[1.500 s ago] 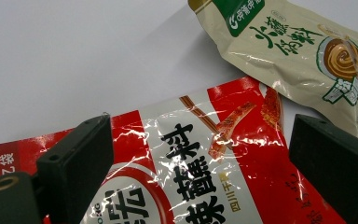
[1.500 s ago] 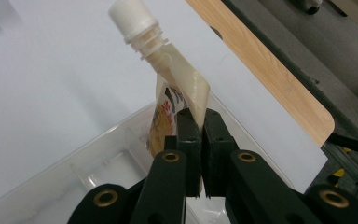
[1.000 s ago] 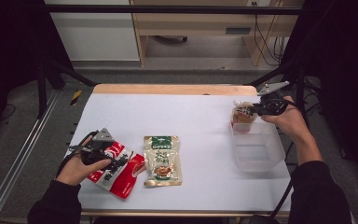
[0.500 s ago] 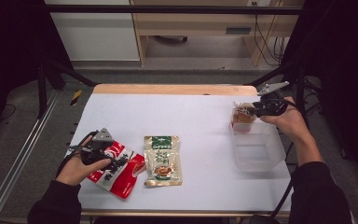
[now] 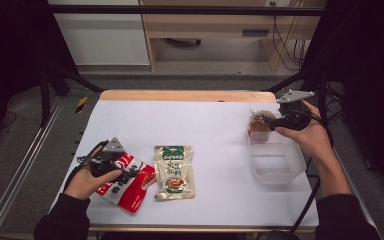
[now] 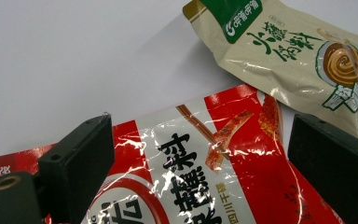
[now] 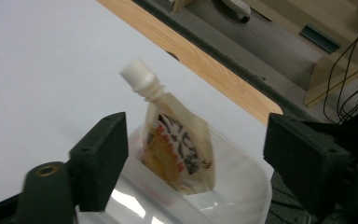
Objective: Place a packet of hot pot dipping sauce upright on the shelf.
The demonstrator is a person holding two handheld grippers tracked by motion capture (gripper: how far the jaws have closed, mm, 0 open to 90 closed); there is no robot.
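A spouted pouch (image 7: 177,149) with a white cap stands tilted at the far end of a clear plastic container (image 7: 242,186). My right gripper (image 7: 196,133) faces it, and its jaws have just been opening. They stand wide on either side of the pouch, not touching it. From above, the right gripper (image 5: 264,120) sits beside the pouch (image 5: 258,125), by the container's (image 5: 280,170) far end. My left gripper (image 6: 200,140) hangs open just over a red and white sauce packet (image 6: 223,186). In the high view the left gripper (image 5: 130,172) rests over that packet (image 5: 130,192).
A beige packet with a green top (image 5: 174,172) lies flat just right of the red one and is also in the left gripper view (image 6: 284,56). The white table (image 5: 205,130) ends in a wooden far edge. Black frame poles stand at both sides.
My right gripper has drawn back a little from the pouch, which stays at the container's far end. The left hand and both flat packets have not moved.
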